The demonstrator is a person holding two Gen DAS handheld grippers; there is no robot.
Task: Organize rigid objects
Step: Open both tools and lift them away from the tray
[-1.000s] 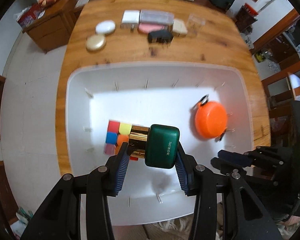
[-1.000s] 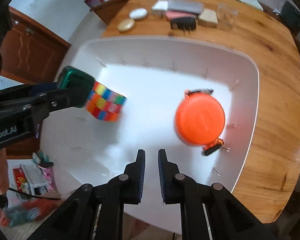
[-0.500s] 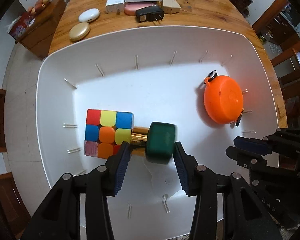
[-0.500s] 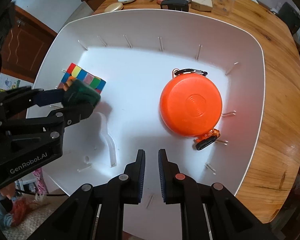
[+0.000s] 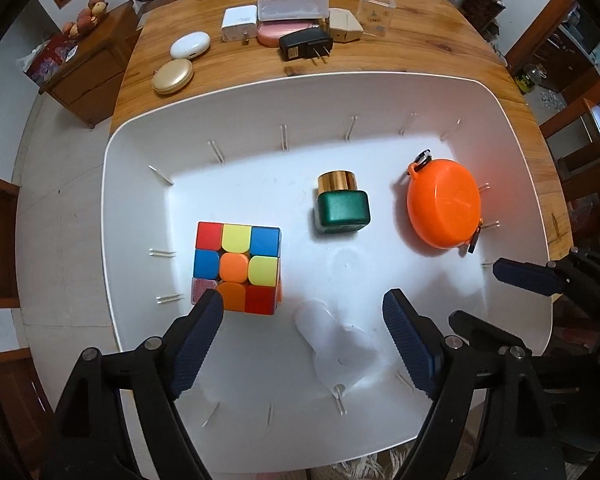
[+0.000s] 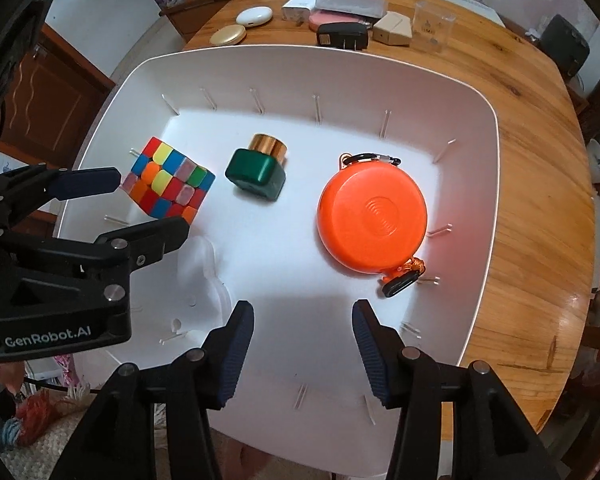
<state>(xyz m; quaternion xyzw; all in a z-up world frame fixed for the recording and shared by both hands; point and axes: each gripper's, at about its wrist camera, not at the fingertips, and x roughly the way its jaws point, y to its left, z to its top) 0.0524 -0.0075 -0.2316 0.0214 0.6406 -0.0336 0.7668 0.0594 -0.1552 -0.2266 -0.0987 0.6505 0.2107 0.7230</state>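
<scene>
A wide white tray (image 5: 132,208) sits on the wooden counter (image 5: 420,60) and holds three things in a loose row. A multicoloured puzzle cube (image 5: 238,266) is on the left, a green bottle (image 5: 342,208) with a gold cap in the middle, and a round orange case (image 5: 444,214) with a clip and a small black tag on the right. None of the three touches another. The green bottle lies on its side on the tray floor, its gold cap pointing toward the far wall. On the bare counter beyond the tray's far rim stand a white oval case (image 5: 190,45), a gold oval case (image 5: 173,76), a white charger (image 5: 239,24), a pink case (image 5: 284,34) under a clear lidded box (image 5: 292,10), a black plug adapter (image 5: 306,46), a beige box (image 5: 344,30) and a clear plastic cup (image 5: 376,14). The left gripper (image 5: 302,302) points down into the tray; its jaws have just been opening and stand wide apart with nothing between them. The green bottle rests free beyond their tips, ahead of the gap, and the cube's near corner lies just beside the left-hand finger. The right gripper (image 6: 304,308) hangs over the tray's near part, its jaws parted and empty, with the orange case ahead of them and the green bottle farther off to the left.
</scene>
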